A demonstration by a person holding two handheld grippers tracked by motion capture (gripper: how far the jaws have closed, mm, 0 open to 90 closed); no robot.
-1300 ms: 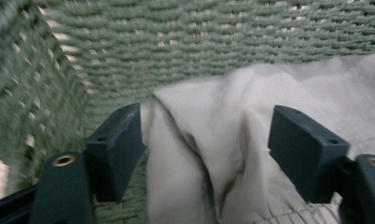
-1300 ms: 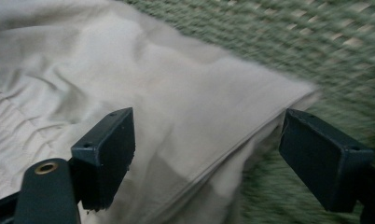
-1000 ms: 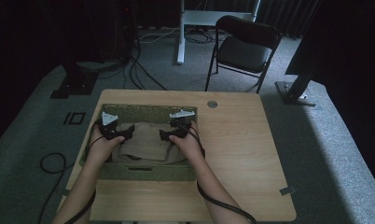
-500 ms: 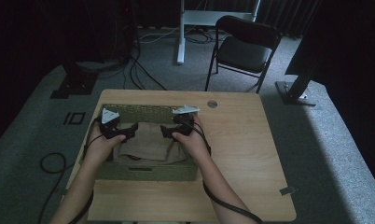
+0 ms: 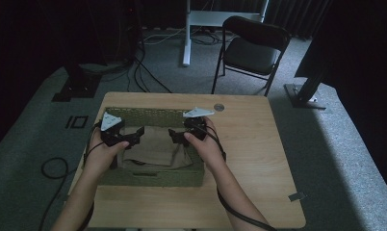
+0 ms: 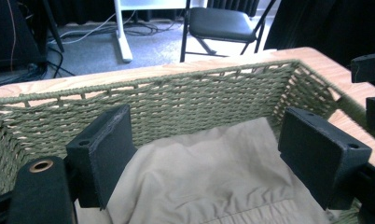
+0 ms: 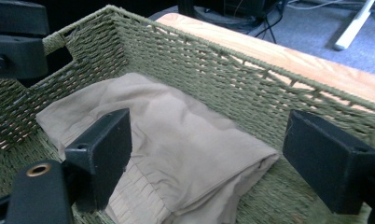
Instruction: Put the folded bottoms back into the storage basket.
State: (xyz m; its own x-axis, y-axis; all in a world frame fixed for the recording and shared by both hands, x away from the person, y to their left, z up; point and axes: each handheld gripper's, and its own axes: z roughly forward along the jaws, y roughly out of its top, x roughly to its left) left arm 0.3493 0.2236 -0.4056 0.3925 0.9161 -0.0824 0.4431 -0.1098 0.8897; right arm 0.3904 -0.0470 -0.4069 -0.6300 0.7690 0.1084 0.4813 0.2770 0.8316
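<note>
A green woven basket (image 5: 153, 177) stands on the left half of the wooden table (image 5: 249, 159). A folded beige cloth (image 5: 150, 149) lies flat on its bottom, also seen as the cloth (image 6: 213, 186) and the cloth (image 7: 176, 140) in the gripper views. My left gripper (image 5: 136, 137) hovers over the basket's left side; its jaws have just been opening and stand wide, nothing pressed between them. My right gripper (image 5: 174, 137) hovers over the right side, open as well. The cloth lies below the left gripper (image 6: 209, 135) and the right gripper (image 7: 213, 144), apart from their pads.
A black folding chair (image 5: 251, 48) and a white desk leg (image 5: 187, 33) stand on the grey carpet beyond the table. Cables (image 5: 148, 72) trail across the floor at the back left. A round grommet (image 5: 219, 107) sits near the table's far edge.
Both hands have lifted their grippers up off the cloth, toward the basket's rim. The cloth stays lying in the basket.
</note>
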